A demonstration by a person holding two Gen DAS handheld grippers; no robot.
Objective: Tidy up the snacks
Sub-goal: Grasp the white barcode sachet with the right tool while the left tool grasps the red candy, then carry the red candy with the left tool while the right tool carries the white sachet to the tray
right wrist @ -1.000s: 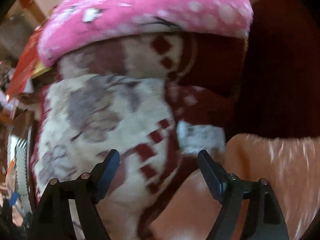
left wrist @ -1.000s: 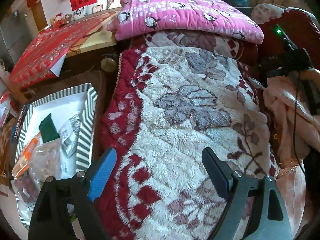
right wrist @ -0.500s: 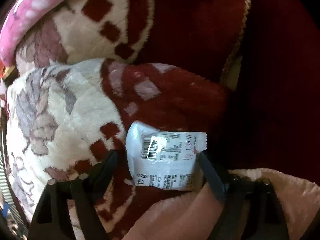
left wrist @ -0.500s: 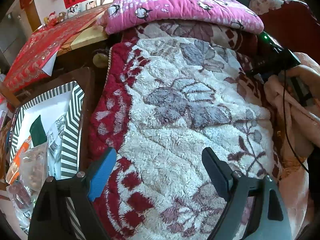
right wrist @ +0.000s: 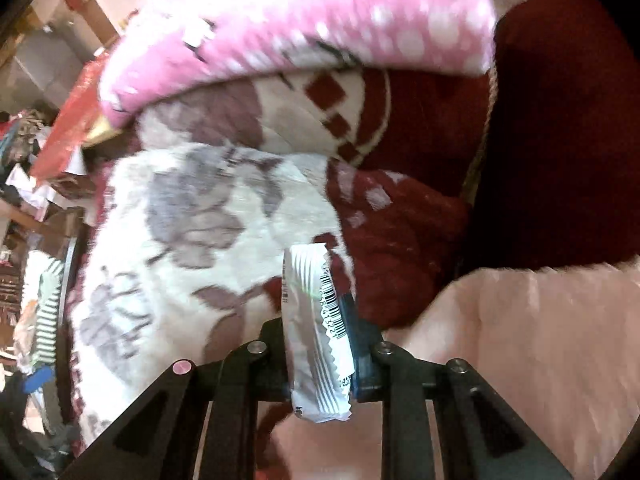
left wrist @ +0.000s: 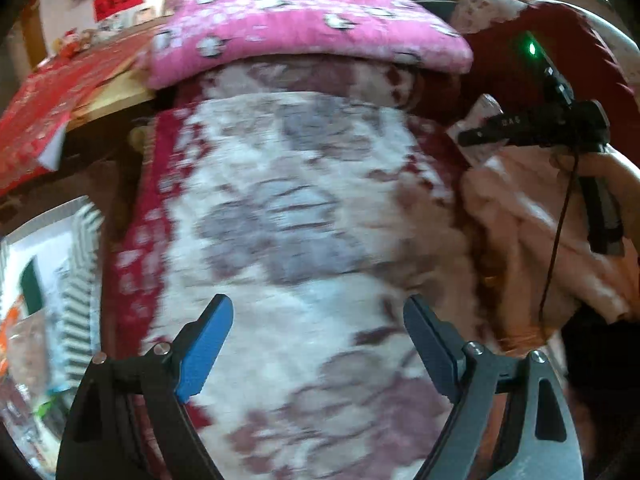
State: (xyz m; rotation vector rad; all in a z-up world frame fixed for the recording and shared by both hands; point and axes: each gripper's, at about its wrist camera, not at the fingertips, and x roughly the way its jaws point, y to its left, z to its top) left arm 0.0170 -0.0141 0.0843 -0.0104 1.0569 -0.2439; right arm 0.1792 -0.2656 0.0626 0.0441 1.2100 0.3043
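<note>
A white snack packet (right wrist: 316, 340) with a barcode stands on edge between the fingers of my right gripper (right wrist: 318, 320). The jaws are closing and the pads press on the packet, which hangs above the red and cream floral blanket (right wrist: 192, 232). In the left wrist view the same packet (left wrist: 478, 118) shows at the far right in that gripper (left wrist: 474, 136), held by a hand (left wrist: 612, 172). My left gripper (left wrist: 318, 308) hovers open over the blanket (left wrist: 280, 220) with nothing between its fingers. A striped box (left wrist: 82, 264) with several snack bags lies at the left edge.
A pink pillow (left wrist: 304, 24) lies across the far end of the blanket. To the right are a peach fleece (left wrist: 520, 220) and a dark red cushion (right wrist: 560, 140). A red cloth (left wrist: 52, 96) covers a table at far left. The striped box (right wrist: 46, 300) edges the right wrist view.
My right gripper has shut on the white packet and lifted it off the blanket, turning it on edge. My left gripper has drifted right, so the striped box sits nearer the picture's left edge.
</note>
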